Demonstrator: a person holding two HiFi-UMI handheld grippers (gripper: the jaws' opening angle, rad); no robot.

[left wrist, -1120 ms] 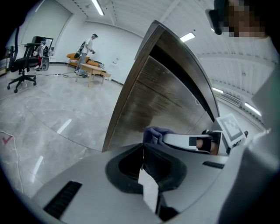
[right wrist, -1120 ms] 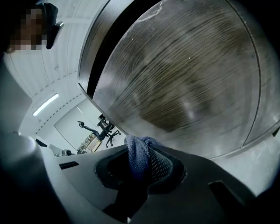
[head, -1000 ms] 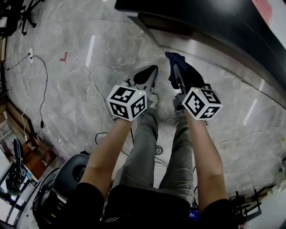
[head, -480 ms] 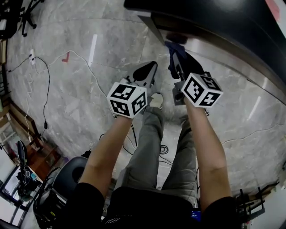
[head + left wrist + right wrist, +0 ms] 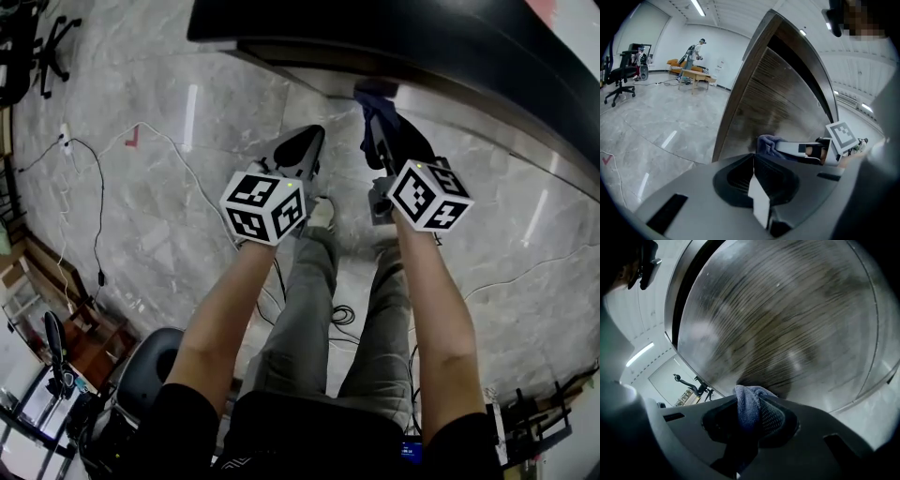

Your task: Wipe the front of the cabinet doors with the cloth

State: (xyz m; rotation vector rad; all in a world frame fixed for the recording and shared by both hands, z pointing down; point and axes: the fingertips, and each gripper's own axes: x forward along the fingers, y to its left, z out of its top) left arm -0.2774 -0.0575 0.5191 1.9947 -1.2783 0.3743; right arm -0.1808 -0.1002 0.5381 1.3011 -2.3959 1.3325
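Head view first: the right gripper (image 5: 377, 131) points to 12 o'clock, clenched on a dark blue fluffy cloth (image 5: 372, 101). The cloth's far end reaches the bottom edge of the dark, long cabinet (image 5: 422, 42) that runs across the top of the frame. Just at its 9 o'clock is the left gripper (image 5: 302, 148), also pointing up the frame, stopping short of the cabinet over the grey polished marble floor (image 5: 141, 197). The person's legs in grey trousers (image 5: 314, 309) stand below, at 6 o'clock. Thin black cables (image 5: 94, 187) trail over the floor at 9 o'clock.

Over to the left gripper view: its jaws are pressed together with nothing between them (image 5: 753, 164). At 1 o'clock from them the cloth (image 5: 766, 143) pokes out of the right gripper (image 5: 799, 150), right by the brown wood-grain cabinet door (image 5: 773, 98). Far off at 10 o'clock are a black wheeled office chair (image 5: 618, 79), a low wooden table (image 5: 696, 77) and a person (image 5: 691, 51).

Now the right gripper view: the jaws (image 5: 749, 416) are squeezed tight on the cloth (image 5: 746, 404), which bulges out at 12 o'clock. The cabinet door (image 5: 787, 319) fills nearly the whole frame just beyond. Whether the cloth actually touches the door, I cannot tell.
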